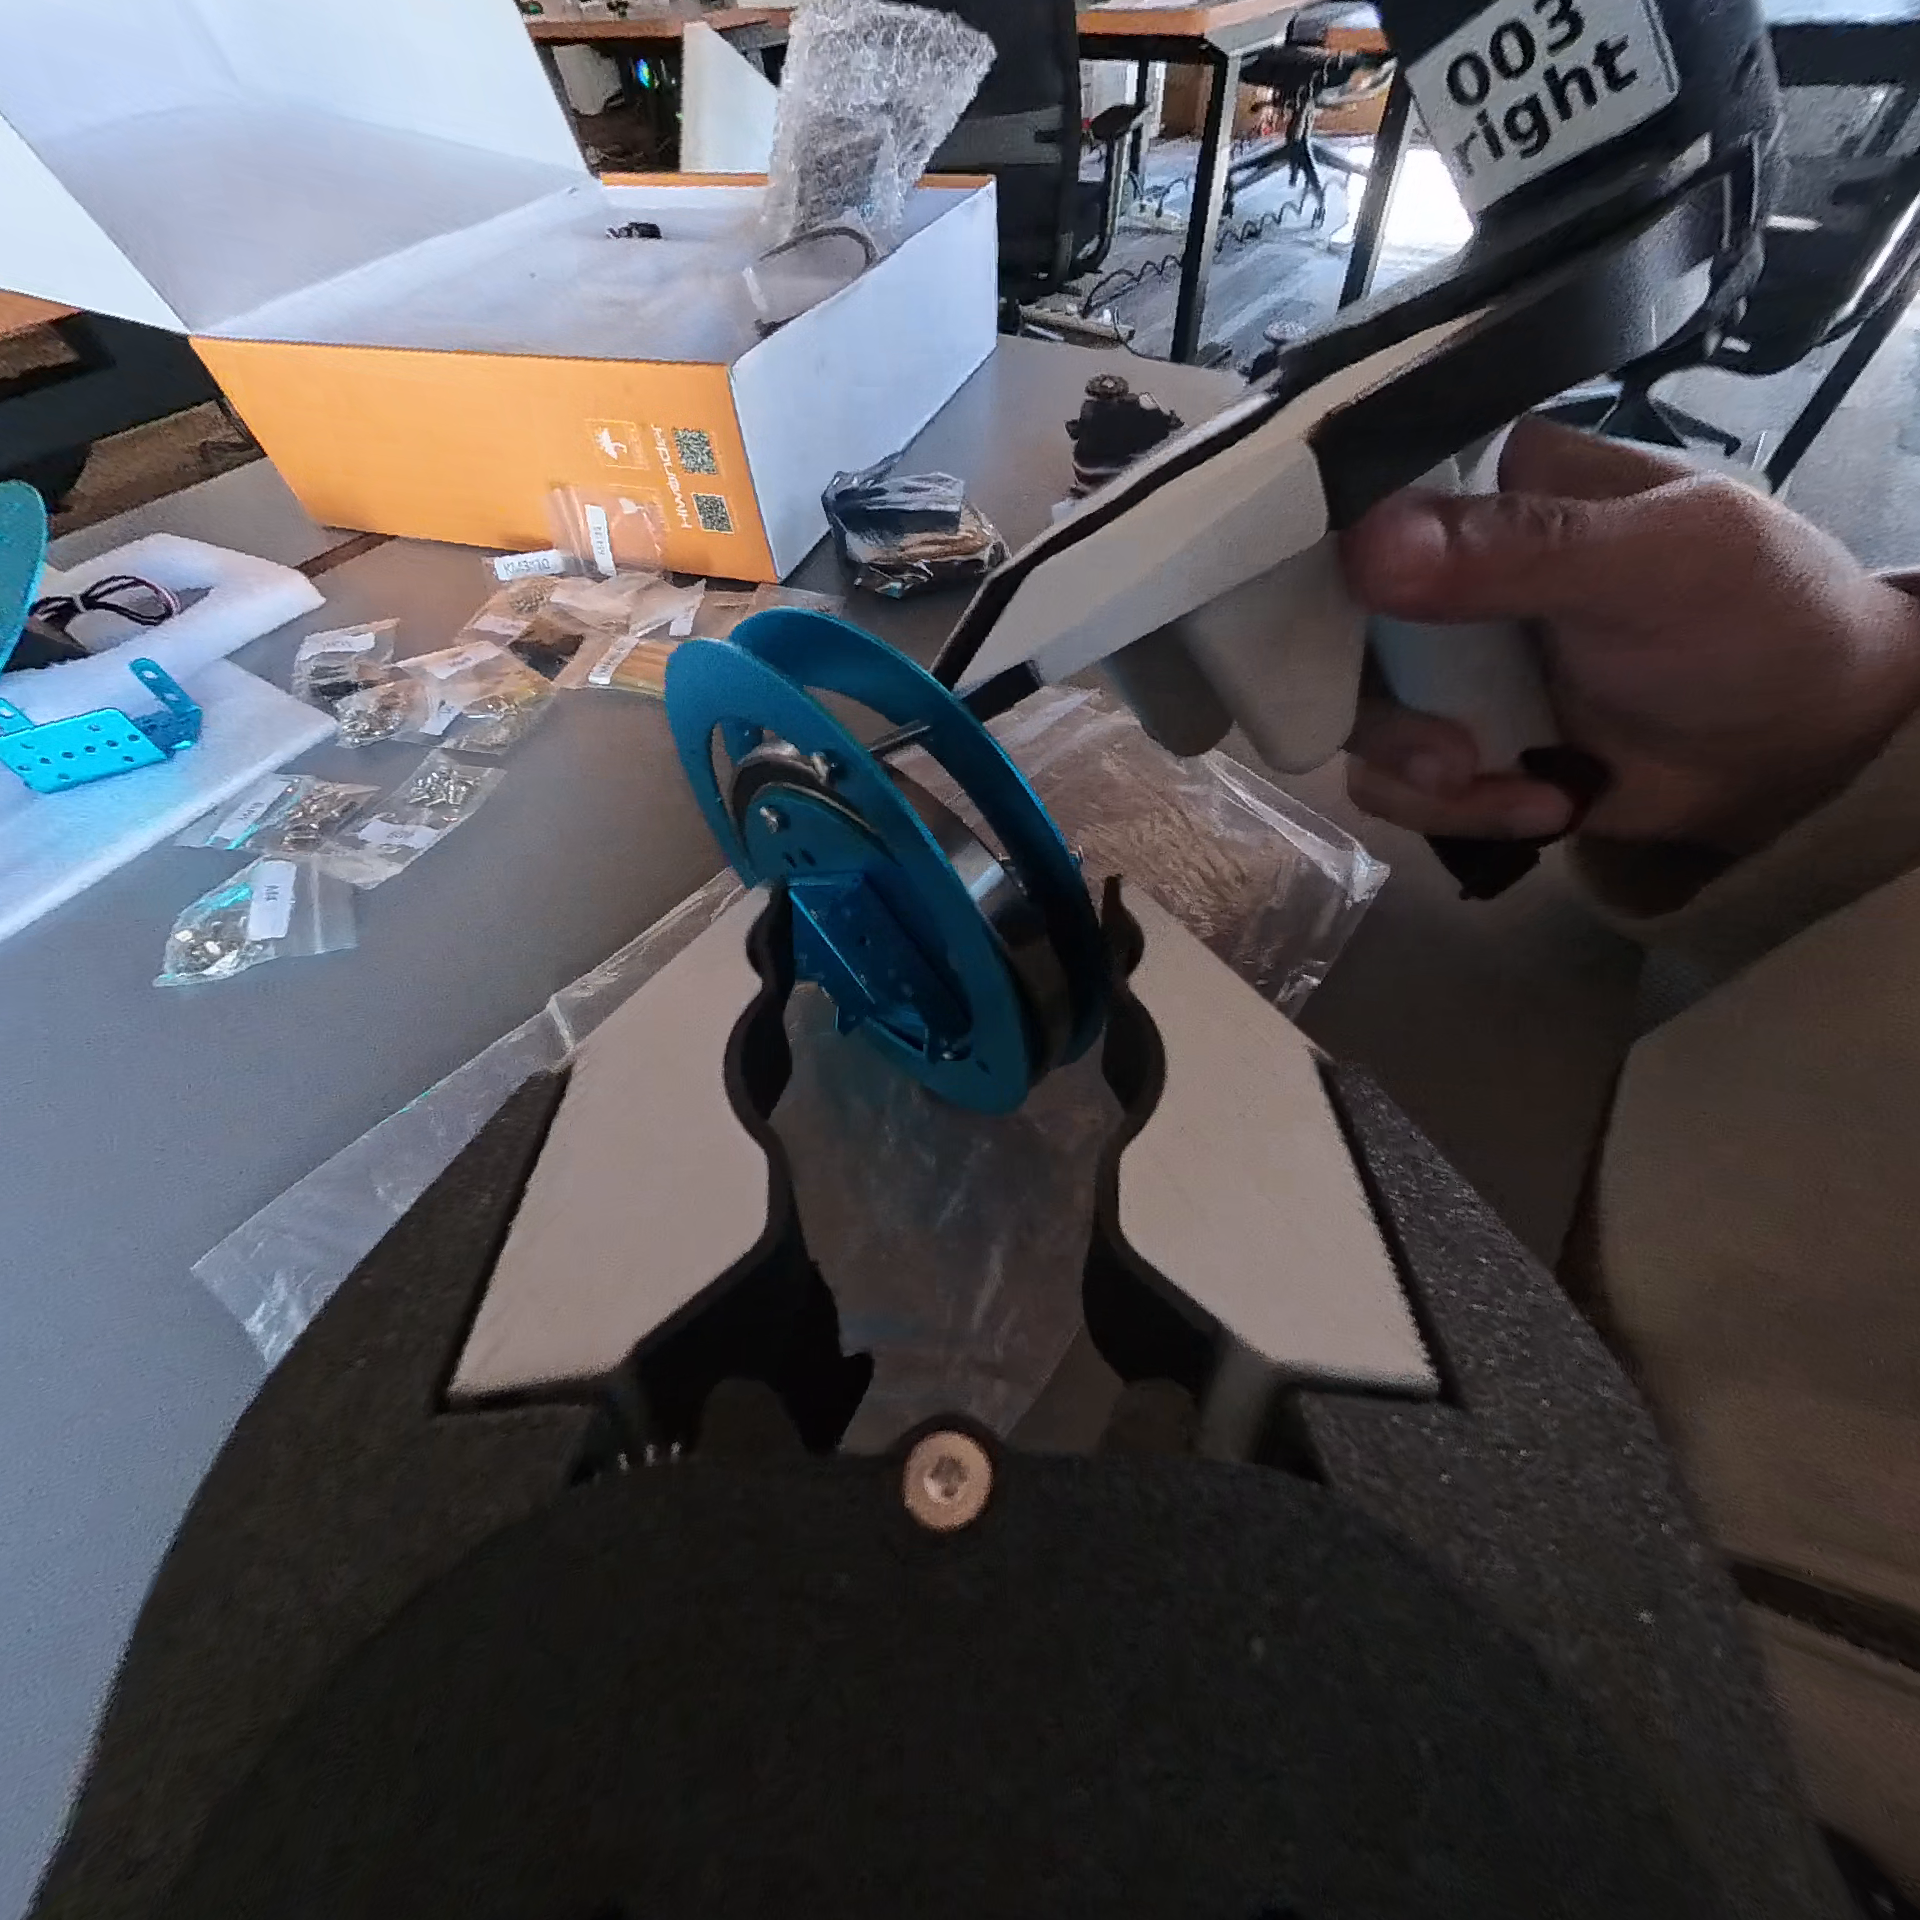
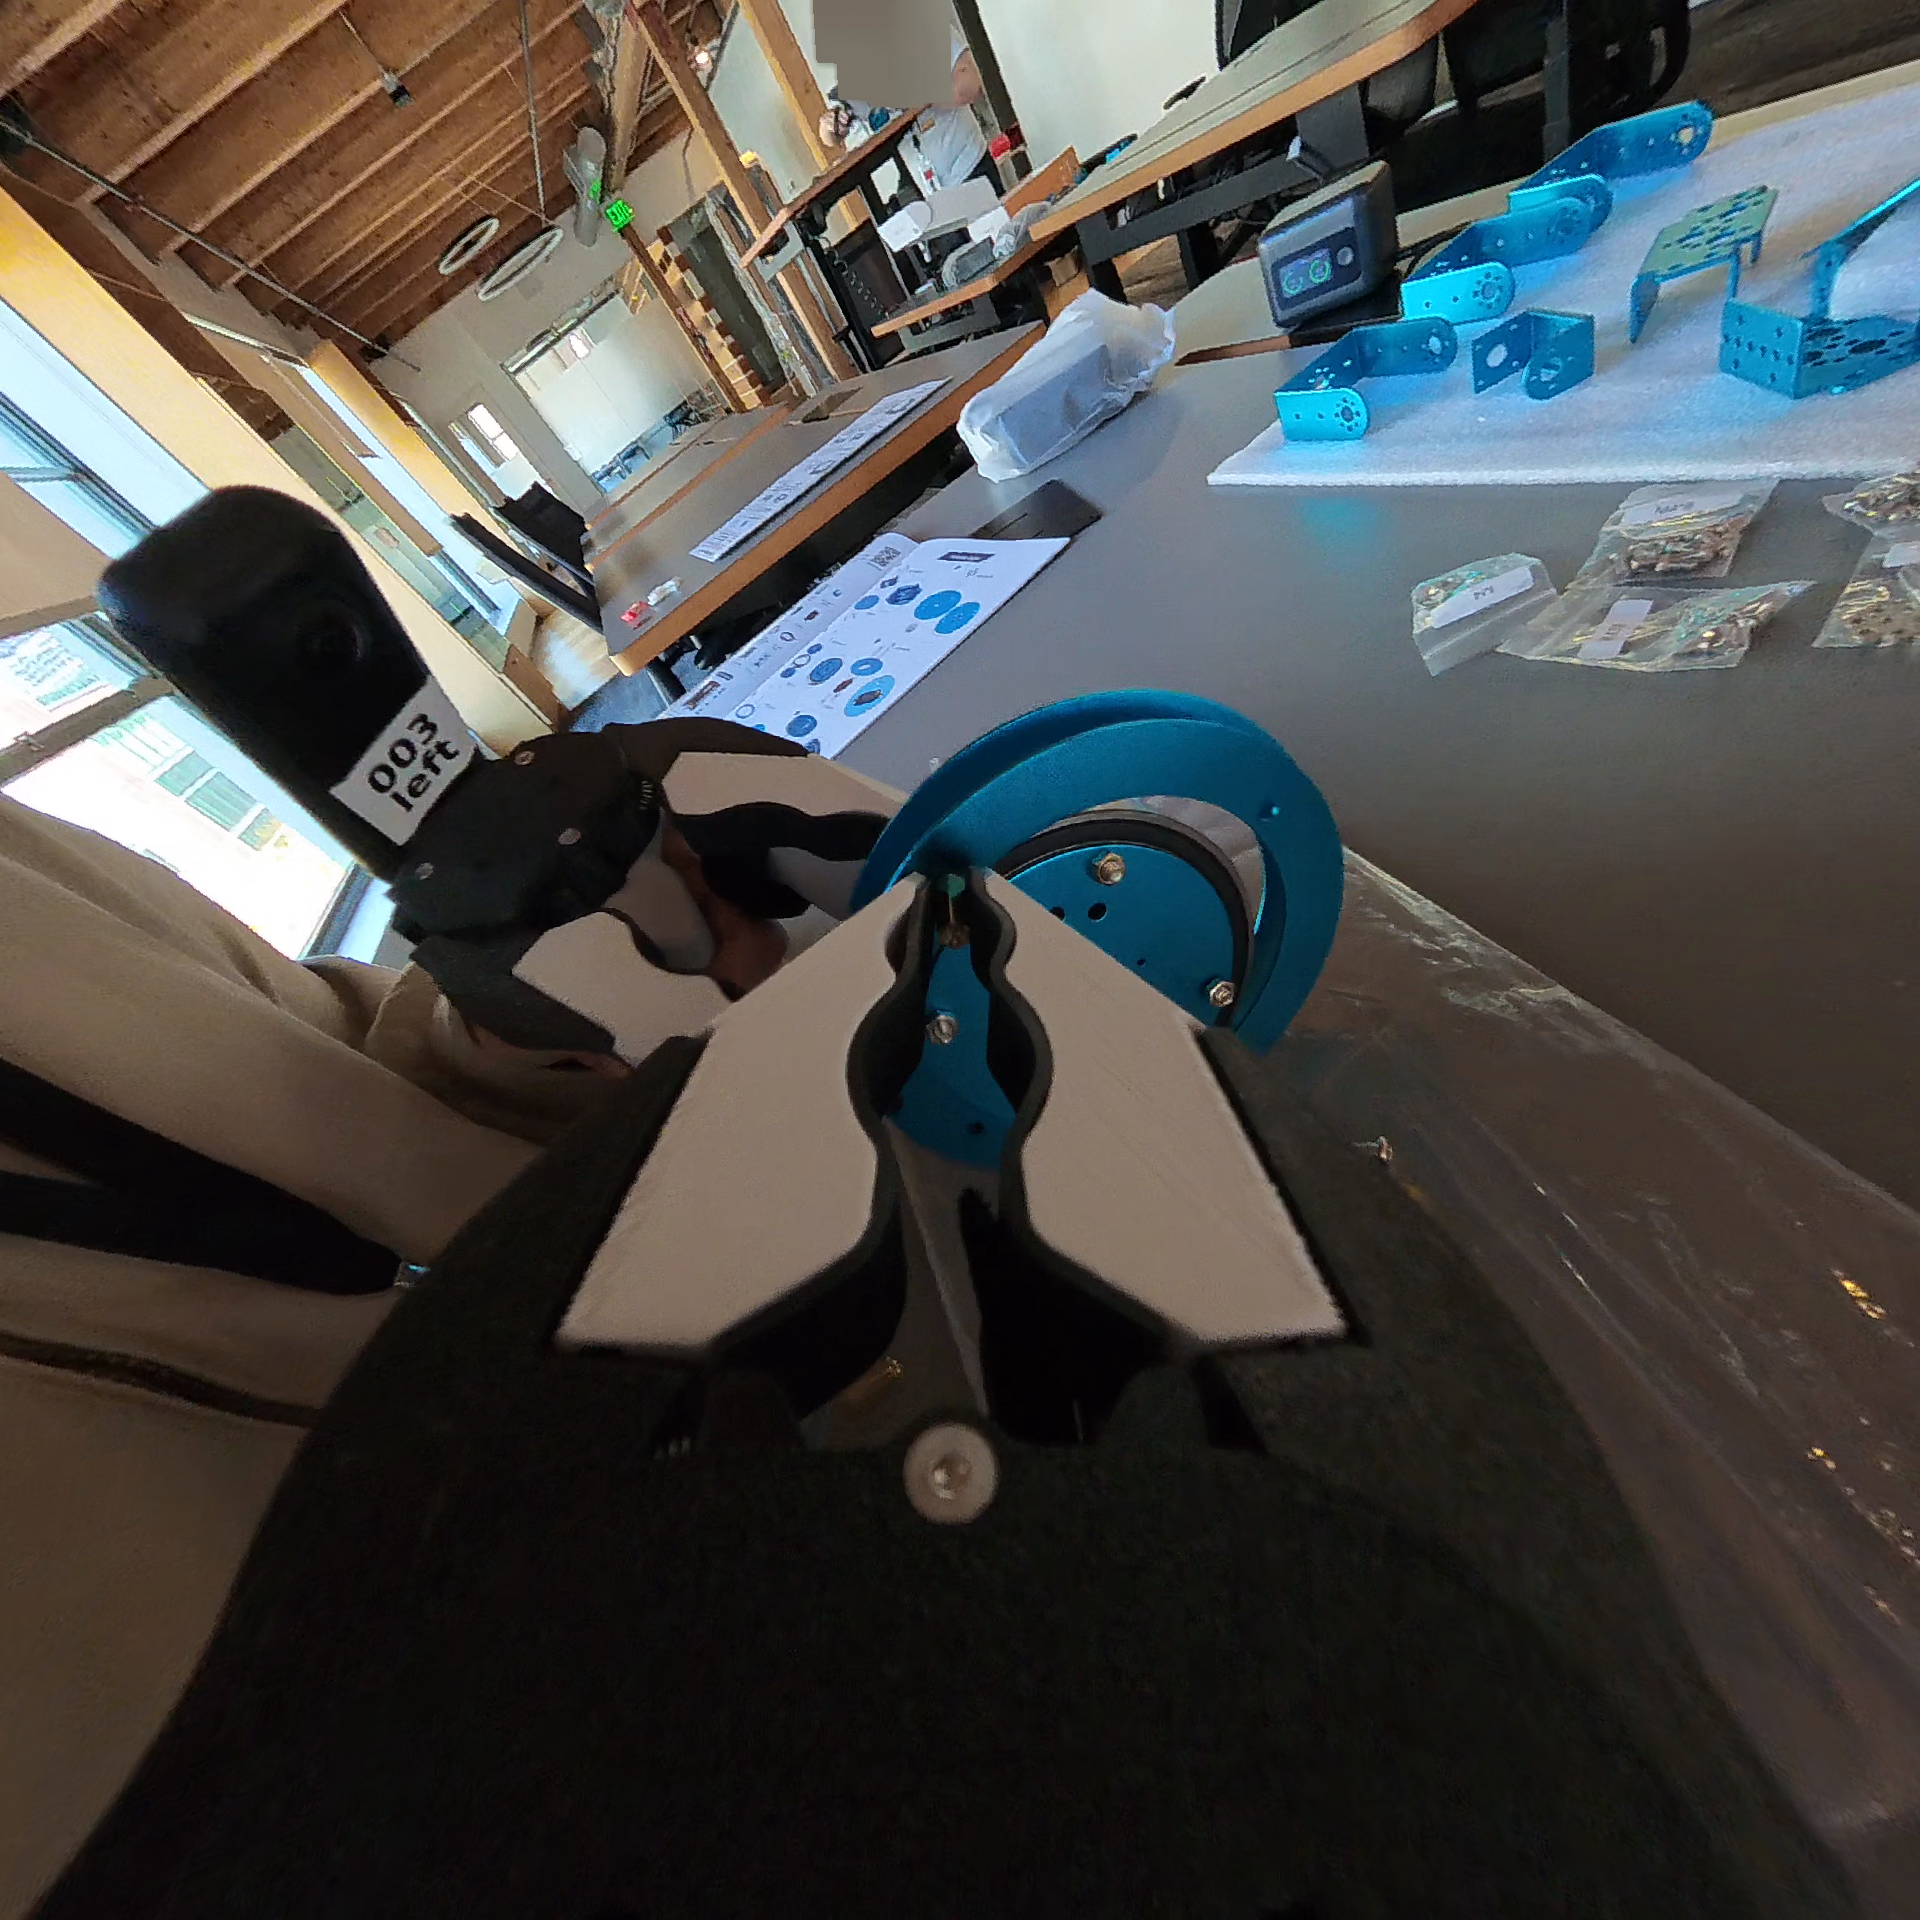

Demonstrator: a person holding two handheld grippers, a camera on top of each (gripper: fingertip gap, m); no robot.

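Observation:
My left gripper (image 1: 940,914) is shut on a blue metal disc assembly (image 1: 883,831): two blue rings around a black-and-silver bearing, held on edge above a clear plastic bag (image 1: 1195,842). My right gripper (image 2: 940,883) is shut on a thin dark tool (image 2: 948,1226) with a small green and brass end at its fingertips. That end touches the assembly's rim (image 2: 1132,727). In the left wrist view the right gripper (image 1: 961,681) comes in from the upper right, held by a hand (image 1: 1621,665), with a thin black rod (image 1: 899,740) reaching between the rings. The left gripper (image 2: 821,847) shows behind the assembly.
An open orange and white box (image 1: 499,436) stands at the back. Several small bags of screws (image 1: 416,727) lie on the grey table (image 1: 208,1091). Blue brackets (image 2: 1558,343) lie on white foam (image 2: 1455,457). A printed sheet (image 2: 883,644) and a wrapped package (image 2: 1070,384) lie farther off. Less than 4 cm separates the two grippers' tips.

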